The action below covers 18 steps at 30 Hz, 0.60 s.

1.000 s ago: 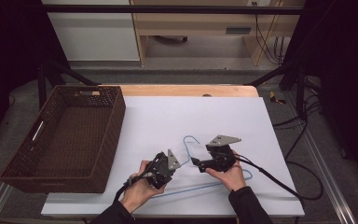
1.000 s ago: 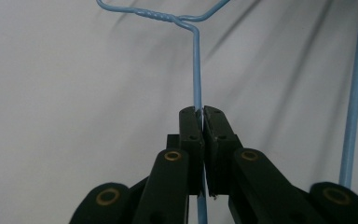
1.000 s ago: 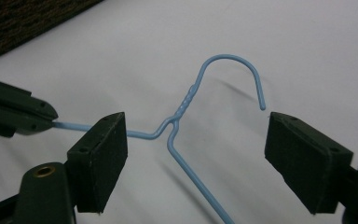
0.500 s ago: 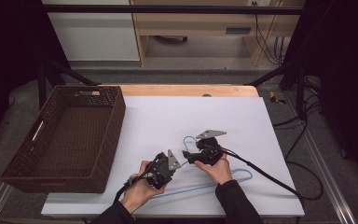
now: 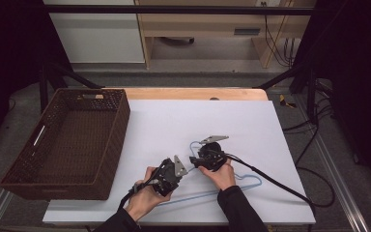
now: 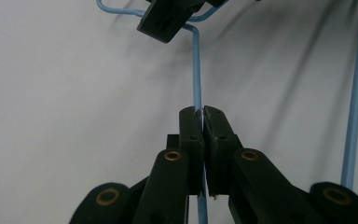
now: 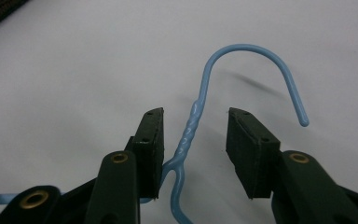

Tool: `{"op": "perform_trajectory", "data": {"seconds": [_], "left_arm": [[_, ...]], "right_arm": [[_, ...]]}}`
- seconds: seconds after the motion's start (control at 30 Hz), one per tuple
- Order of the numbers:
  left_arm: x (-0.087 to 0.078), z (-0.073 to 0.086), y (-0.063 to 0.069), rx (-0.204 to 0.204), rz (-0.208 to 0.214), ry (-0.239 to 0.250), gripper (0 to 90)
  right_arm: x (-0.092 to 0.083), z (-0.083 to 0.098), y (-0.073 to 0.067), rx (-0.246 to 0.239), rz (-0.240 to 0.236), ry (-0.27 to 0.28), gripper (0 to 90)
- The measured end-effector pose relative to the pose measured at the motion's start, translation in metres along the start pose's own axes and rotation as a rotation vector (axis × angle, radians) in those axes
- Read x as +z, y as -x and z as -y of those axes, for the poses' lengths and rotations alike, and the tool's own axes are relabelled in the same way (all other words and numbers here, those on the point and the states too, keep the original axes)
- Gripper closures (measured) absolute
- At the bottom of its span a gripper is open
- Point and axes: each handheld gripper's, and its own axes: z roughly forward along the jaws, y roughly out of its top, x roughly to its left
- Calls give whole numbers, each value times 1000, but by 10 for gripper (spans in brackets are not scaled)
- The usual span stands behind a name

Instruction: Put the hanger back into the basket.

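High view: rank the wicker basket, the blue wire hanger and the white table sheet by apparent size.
1. white table sheet
2. wicker basket
3. blue wire hanger, partly hidden by the hands, yet clearly smallest.

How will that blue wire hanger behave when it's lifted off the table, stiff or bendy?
The blue wire hanger looks thin and probably light, so it may flex and spring. Held by the left gripper on one wire, it could swing. Its smooth coating may slip between the right gripper pads.

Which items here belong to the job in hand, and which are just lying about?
In the job:
- blue wire hanger
- left gripper, shut on a hanger wire
- right gripper, jaws just closing around the twisted neck, pads not yet pressing

Lying about:
- brown wicker basket
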Motion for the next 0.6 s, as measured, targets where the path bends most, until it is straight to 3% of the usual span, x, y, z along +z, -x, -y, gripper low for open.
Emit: {"op": "perform_trajectory", "data": {"seconds": [0.37,0.6], "left_arm": [[3,1,2,5,7,-5,871],[5,2,4,3,16,-7,871]], "right_arm": [[3,0,0,55,-31,-40,803],[0,-1,1,82,-34,-47,832]]}}
